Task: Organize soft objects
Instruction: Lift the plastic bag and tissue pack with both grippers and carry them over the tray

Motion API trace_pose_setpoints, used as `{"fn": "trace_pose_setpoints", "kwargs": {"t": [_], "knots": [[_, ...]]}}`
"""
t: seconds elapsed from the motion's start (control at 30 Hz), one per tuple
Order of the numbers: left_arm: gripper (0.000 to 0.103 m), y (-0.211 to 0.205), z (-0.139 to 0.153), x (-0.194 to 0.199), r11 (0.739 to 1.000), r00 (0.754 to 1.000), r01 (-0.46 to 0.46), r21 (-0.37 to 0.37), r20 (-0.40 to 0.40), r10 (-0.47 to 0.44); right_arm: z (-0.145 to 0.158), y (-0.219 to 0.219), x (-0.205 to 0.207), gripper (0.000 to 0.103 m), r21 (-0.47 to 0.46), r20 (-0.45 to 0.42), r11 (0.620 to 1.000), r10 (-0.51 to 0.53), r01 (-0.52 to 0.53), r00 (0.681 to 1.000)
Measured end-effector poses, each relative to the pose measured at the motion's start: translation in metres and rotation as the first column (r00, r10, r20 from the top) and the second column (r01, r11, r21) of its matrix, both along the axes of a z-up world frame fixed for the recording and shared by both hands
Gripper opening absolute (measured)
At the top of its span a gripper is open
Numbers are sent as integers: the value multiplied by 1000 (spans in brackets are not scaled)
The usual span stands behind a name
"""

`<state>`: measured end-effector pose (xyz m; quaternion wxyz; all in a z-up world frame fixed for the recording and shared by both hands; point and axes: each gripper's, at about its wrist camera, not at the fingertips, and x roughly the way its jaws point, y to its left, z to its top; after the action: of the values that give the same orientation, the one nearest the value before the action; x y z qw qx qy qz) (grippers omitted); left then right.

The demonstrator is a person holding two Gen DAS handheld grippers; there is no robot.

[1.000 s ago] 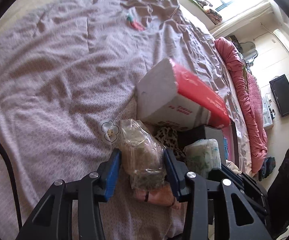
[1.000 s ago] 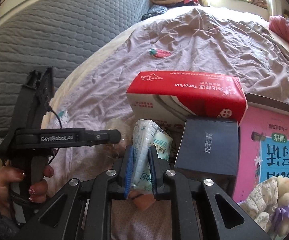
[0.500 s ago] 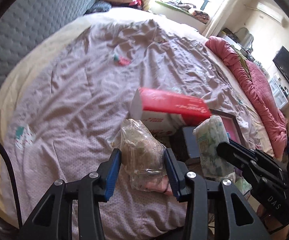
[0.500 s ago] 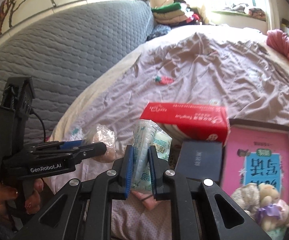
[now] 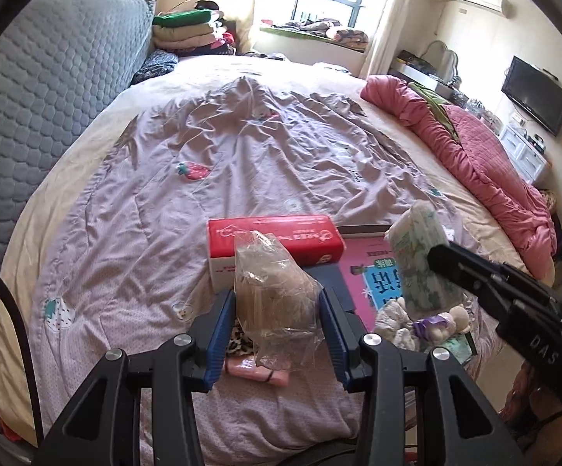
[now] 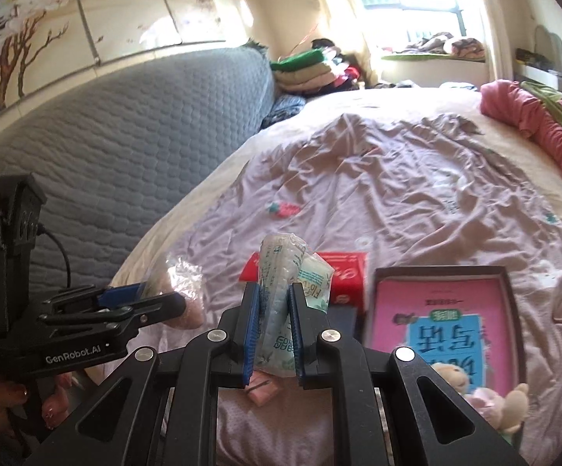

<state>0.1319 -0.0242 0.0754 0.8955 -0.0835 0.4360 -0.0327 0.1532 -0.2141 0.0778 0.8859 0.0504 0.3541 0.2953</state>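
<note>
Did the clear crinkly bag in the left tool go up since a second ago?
Yes. The clear bag, clamped in the left tool, has gone up: the red tissue box on the bed looks smaller and farther below it than before.

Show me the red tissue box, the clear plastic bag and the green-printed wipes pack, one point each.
red tissue box [image 5: 273,230]: left wrist view, on its red top face.
clear plastic bag [image 5: 277,295]: left wrist view, mid-bag between the blue pads.
green-printed wipes pack [image 6: 281,272]: right wrist view, on the part above the pads.

clear crinkled bag [image 5: 277,303] upright, green-printed tissue pack [image 6: 281,310] upright
</note>
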Motion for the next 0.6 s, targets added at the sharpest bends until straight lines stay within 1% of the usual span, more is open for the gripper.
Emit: {"fn": "trace_pose_setpoints", "kwargs": {"t": [0.3, 0.6], "knots": [[44, -32, 11, -1, 998, 999, 38, 39, 9, -39, 11, -35, -4, 16, 20, 24, 999, -48, 48, 999], [44, -69, 14, 3, 995, 996, 87, 57, 9, -88, 14, -76, -6, 15, 38, 35, 994, -106, 104, 994]]}}
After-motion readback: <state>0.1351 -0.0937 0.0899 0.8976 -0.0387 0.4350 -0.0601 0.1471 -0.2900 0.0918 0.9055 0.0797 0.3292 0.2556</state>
